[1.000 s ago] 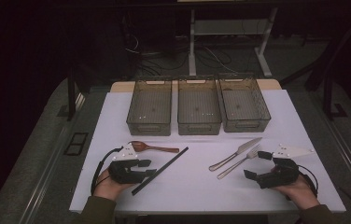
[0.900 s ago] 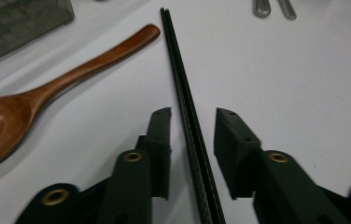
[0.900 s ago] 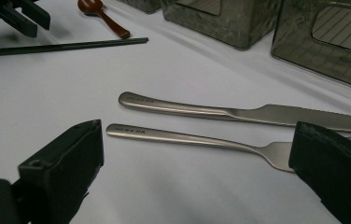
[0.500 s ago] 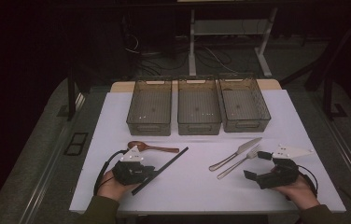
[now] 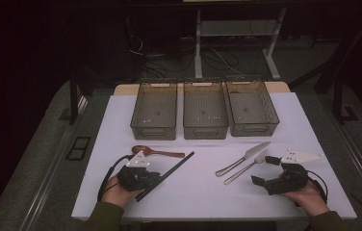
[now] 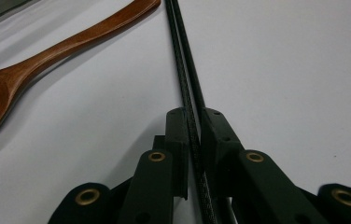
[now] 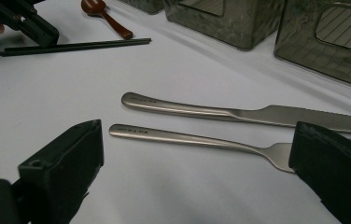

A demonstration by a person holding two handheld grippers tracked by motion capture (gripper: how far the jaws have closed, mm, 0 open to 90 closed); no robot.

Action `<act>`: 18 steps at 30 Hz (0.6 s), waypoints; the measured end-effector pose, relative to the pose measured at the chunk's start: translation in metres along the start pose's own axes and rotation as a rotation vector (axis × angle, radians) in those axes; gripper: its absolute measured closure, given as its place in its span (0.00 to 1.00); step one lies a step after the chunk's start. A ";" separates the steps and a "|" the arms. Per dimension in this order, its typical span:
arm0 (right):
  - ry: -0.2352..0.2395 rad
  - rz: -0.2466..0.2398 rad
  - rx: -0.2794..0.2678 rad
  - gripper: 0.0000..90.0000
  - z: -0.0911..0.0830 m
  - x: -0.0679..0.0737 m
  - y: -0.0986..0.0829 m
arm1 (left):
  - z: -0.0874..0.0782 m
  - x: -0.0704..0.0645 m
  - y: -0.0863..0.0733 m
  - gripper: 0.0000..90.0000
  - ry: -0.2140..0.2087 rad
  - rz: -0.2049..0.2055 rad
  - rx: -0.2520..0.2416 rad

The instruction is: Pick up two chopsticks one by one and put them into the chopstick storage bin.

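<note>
Left gripper clamped on black chopsticks, lift likely next; right gripper spread wide, straddling fork, needing closure.

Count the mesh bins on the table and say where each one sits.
3. The left bin, the middle bin and the right bin stand side by side in a row at the far edge of the white table.

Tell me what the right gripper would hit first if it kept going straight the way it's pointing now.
Probably the fork: its handle lies across the table just ahead of the open right gripper, between its jaws. The knife lies right behind it. Depth is hard to judge.
</note>
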State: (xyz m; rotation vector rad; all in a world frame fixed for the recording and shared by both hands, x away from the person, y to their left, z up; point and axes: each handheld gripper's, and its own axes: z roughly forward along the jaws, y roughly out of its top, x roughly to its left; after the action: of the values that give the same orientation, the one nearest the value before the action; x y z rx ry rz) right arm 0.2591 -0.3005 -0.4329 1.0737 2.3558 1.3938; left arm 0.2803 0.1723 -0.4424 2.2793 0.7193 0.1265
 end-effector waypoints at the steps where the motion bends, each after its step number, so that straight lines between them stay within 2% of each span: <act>1: 0.001 0.000 -0.001 0.03 0.000 0.000 0.000 | 0.001 0.000 0.000 0.88 -0.001 0.008 0.001; 8: 0.001 0.005 -0.002 0.03 0.000 0.000 0.000 | 0.002 -0.001 0.000 0.89 0.013 0.015 0.010; 9: 0.002 0.006 -0.003 0.03 0.000 0.000 0.000 | 0.002 -0.002 0.000 0.91 0.020 0.005 0.009; 14: 0.003 0.006 -0.003 0.03 0.000 0.000 0.000 | 0.003 -0.003 0.001 0.92 0.037 0.021 0.021; 18: 0.003 0.000 -0.004 0.03 0.000 -0.001 0.000 | 0.003 -0.004 0.002 0.93 0.043 0.013 0.026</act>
State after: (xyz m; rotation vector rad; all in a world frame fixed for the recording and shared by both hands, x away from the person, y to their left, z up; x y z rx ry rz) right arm 0.2591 -0.3013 -0.4332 1.0717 2.3535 1.4006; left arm 0.2784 0.1675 -0.4427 2.3127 0.7319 0.1741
